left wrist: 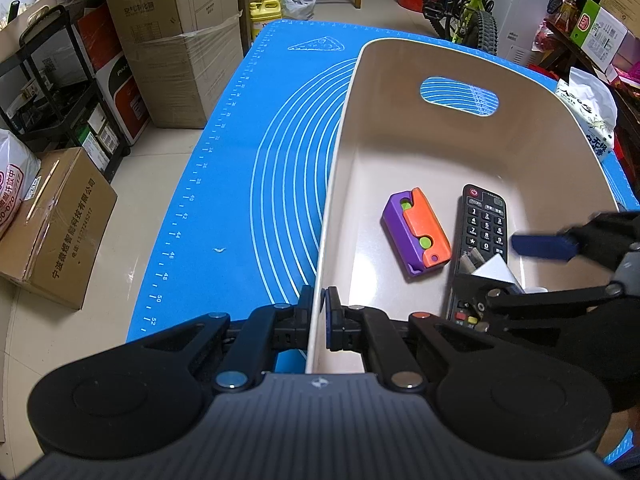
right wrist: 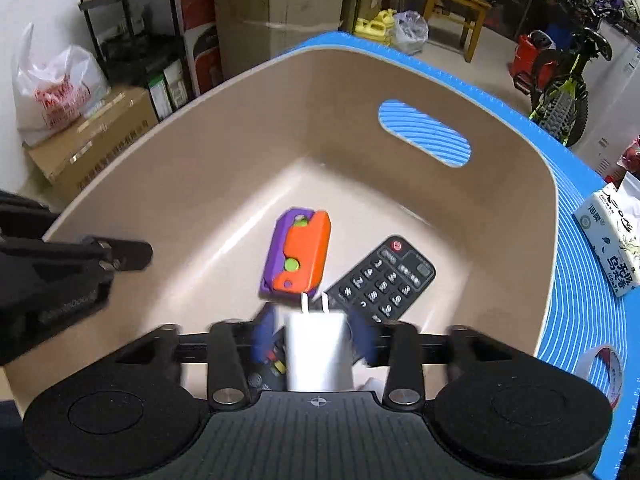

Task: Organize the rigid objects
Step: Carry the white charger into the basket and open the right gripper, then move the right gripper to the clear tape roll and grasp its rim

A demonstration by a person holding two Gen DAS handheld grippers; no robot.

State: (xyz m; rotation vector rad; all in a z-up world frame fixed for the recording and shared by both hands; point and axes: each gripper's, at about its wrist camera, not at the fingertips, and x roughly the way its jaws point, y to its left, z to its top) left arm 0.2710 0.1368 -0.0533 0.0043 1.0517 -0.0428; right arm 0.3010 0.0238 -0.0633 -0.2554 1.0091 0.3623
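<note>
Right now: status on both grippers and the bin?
Left gripper clamps bin wall. Right gripper holds white charger above remote. Toy already in.

Bright indoor light from overhead, glare on bin [left wrist: 400, 280] floor. Strong fisheye bend at edges, dark corners. Right view motion-blurred around charger [right wrist: 318, 348]; left sharp.

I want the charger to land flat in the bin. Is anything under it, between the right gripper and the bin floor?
Yes. The white charger in the right gripper hangs over the near end of the black remote, with the purple-and-orange toy just ahead; bare bin floor lies farther left.
</note>
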